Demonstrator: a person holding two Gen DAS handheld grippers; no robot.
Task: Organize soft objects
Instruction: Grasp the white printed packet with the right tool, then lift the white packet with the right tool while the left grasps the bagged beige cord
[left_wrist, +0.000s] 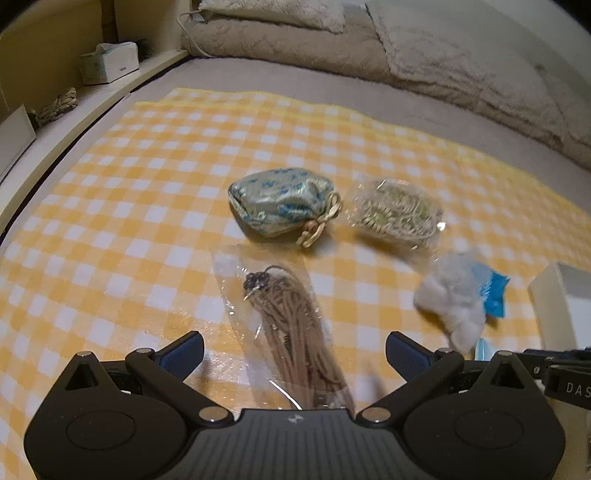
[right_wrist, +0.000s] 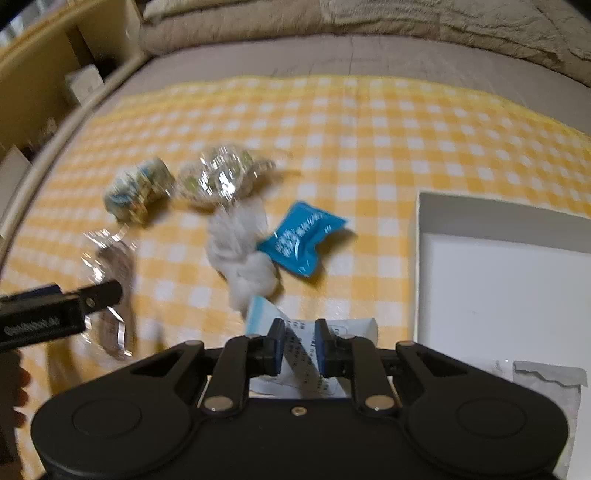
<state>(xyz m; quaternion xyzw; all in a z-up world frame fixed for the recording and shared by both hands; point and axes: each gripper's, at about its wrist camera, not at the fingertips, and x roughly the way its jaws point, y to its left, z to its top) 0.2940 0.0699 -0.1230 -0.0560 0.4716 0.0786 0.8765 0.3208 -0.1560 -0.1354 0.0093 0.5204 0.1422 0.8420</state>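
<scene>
Yellow-check cloth (left_wrist: 110, 206) holds the soft items: pouch (left_wrist: 282, 205), cord bag (left_wrist: 291, 325), cotton (left_wrist: 452, 295), blue packet (right_wrist: 301, 240). Left gripper (left_wrist: 294, 349) fingers spread wide, empty, straddling the cord bag at lower centre. Right gripper (right_wrist: 299, 347) fingers pinch a white pack (right_wrist: 295, 354) at lower centre; white box (right_wrist: 498, 295) sits right of it. Likely step: carry pack into box. Keep the pinch firm, lift clear of the cotton, clear the box wall, then release low inside.

on your yellow-checked cloth (left_wrist: 110, 206), the embroidered silk pouch (left_wrist: 282, 205) lies left of the clear bag of coiled cord (left_wrist: 397, 214), behind the clear sleeve of tan cords (left_wrist: 291, 317); the white open box (right_wrist: 498, 288) sits far right.
</scene>
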